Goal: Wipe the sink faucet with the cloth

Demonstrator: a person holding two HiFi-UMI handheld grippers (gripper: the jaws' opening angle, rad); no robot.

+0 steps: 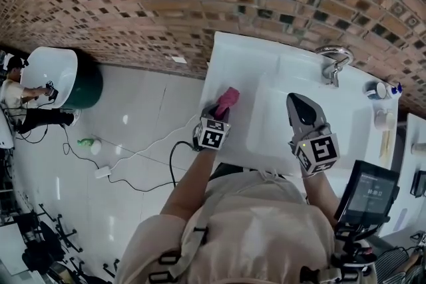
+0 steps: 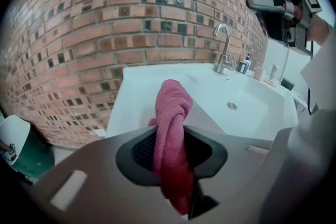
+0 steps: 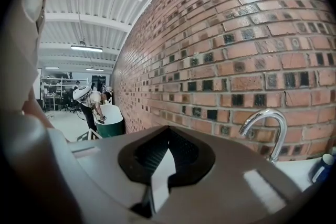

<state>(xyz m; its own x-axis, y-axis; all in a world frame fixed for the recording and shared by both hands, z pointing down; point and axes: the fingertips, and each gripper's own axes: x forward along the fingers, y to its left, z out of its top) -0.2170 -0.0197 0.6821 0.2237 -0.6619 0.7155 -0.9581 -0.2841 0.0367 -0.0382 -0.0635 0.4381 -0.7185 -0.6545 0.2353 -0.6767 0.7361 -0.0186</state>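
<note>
A pink cloth hangs bunched between the jaws of my left gripper, which is shut on it over the white counter left of the basin. The chrome faucet stands at the sink's back edge by the brick wall, well away from the cloth. My right gripper hovers above the basin, pointing toward the wall left of the faucet, its jaws together and holding nothing.
Small bottles and cups stand right of the faucet. A dark screen sits at the lower right. On the floor to the left are a green-and-white tub, cables and a person.
</note>
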